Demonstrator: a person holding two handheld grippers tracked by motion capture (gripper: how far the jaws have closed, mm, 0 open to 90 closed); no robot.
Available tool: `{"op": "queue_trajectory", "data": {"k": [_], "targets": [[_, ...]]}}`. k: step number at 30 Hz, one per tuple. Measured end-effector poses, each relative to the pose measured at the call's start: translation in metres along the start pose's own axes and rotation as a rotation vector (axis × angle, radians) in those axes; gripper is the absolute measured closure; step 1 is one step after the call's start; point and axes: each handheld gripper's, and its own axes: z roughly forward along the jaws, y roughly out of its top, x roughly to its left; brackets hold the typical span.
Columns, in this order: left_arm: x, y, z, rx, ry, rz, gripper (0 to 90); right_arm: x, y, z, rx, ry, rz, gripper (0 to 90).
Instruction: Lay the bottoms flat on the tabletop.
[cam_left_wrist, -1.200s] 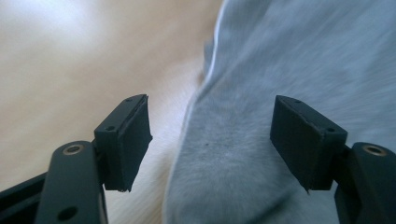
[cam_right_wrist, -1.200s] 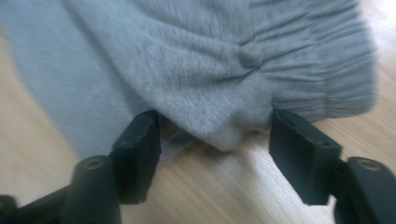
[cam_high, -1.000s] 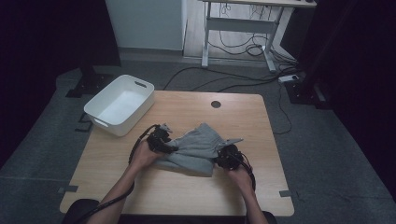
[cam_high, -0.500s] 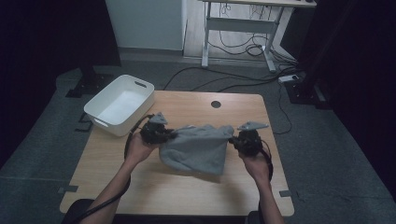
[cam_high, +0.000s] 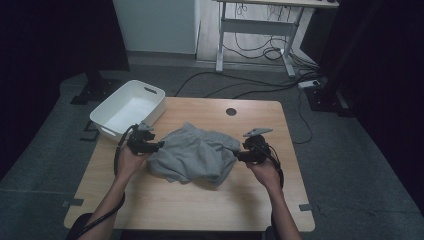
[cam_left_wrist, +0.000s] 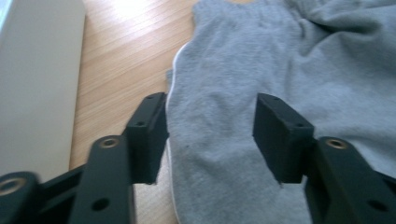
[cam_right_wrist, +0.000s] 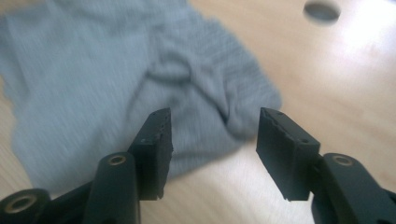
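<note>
- Garment: a grey fabric garment (cam_high: 195, 156) lies crumpled at the middle of the wooden desk (cam_high: 200, 210), with folds and a raised edge toward the far side.
- Left gripper (cam_high: 159, 145): it sits at the garment's left edge. In the left gripper view (cam_left_wrist: 210, 135) the jaws stand spread and have just been opening; grey cloth lies below and between them, and the pads do not press on it.
- Right gripper (cam_high: 239, 155): it sits just beside the garment's right edge. In the right gripper view (cam_right_wrist: 212, 144) the jaws stand spread and have just been opening; nothing is pinched, and the garment (cam_right_wrist: 116, 84) lies beyond the left jaw.
- White bin (cam_high: 107, 116): it rests at the far left corner of the desk, near the left gripper, apart from the garment.
- Round hole (cam_high: 231, 111): it sits in the desk top on the far side, beyond the garment.
</note>
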Motion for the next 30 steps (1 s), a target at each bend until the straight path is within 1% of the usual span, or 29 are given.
{"op": "queue_trajectory", "data": {"k": [1,3,5,7,8,9,10,11,13,14,15,16,17,18,19,21,23,24,25,27,28,30], "targets": [[-0.004,-0.001,-0.002,-0.009,-0.019,0.017,40.1,-0.001,-0.004,0.002,0.008,0.002,0.0,44.8],[-0.01,-0.002,-0.002,-0.011,-0.028,0.042,38.6,-0.001,-0.014,0.009,0.03,0.014,0.005,44.0],[-0.016,-0.005,0.002,0.015,-0.036,0.062,36.2,0.0,-0.023,0.018,0.051,0.025,0.013,43.3],[-0.02,-0.011,0.008,0.045,-0.024,0.081,34.6,0.003,-0.031,0.028,0.074,0.035,0.025,41.1],[-0.021,-0.013,0.01,0.055,-0.027,0.085,34.6,0.005,-0.035,0.034,0.082,0.043,0.035,40.0],[-0.022,-0.017,0.013,0.07,-0.027,0.085,34.5,0.007,-0.037,0.038,0.086,0.054,0.033,39.3],[-0.022,-0.021,0.015,0.081,-0.024,0.086,34.3,0.012,-0.041,0.045,0.096,0.065,0.027,37.6],[-0.022,-0.023,0.017,0.09,-0.021,0.086,33.8,0.016,-0.044,0.05,0.102,0.062,0.016,36.4],[-0.021,-0.029,0.02,0.116,-0.013,0.09,33.8,0.023,-0.047,0.059,0.116,0.062,-0.004,36.8],[-0.02,-0.032,0.021,0.126,-0.005,0.09,33.8,0.027,-0.049,0.064,0.12,0.055,-0.017,38.8],[-0.02,-0.034,0.022,0.135,0.001,0.091,33.8,0.03,-0.05,0.067,0.119,0.051,-0.026,44.7],[-0.019,-0.035,0.024,0.145,0.004,0.094,33.8,0.031,-0.05,0.068,0.099,0.067,-0.017,53.5],[-0.019,-0.037,0.025,0.153,0.007,0.098,34.0,0.033,-0.05,0.068,0.096,0.069,-0.013,62.3],[-0.019,-0.038,0.027,0.156,0.009,0.099,34.0,0.035,-0.049,0.068,0.098,0.071,-0.013,71.0],[-0.018,-0.038,0.027,0.151,0.006,0.085,33.9,0.037,-0.048,0.068,0.106,0.079,-0.011,79.1],[-0.017,-0.038,0.027,0.154,0.011,0.078,33.9,0.041,-0.047,0.065,0.126,0.058,-0.026,84.5],[-0.016,-0.038,0.026,0.16,0.04,0.081,33.9,0.04,-0.047,0.056,0.136,0.026,-0.035,86.7],[-0.015,-0.038,0.025,0.163,0.051,0.079,34.0,0.037,-0.049,0.049,0.134,0.006,-0.03,86.8],[-0.013,-0.039,0.024,0.167,0.064,0.078,34.0,0.034,-0.051,0.043,0.128,-0.003,-0.023,86.9],[-0.009,-0.042,0.021,0.169,0.079,0.063,34.1,0.023,-0.06,0.025,0.111,-0.032,0.0,87.1],[-0.007,-0.043,0.02,0.17,0.08,0.059,34.6,0.014,-0.067,0.014,0.107,-0.052,0.022,87.1],[-0.007,-0.045,0.018,0.17,0.083,0.049,35.1,0.001,-0.08,-0.002,0.103,-0.089,0.071,87.3]]}}
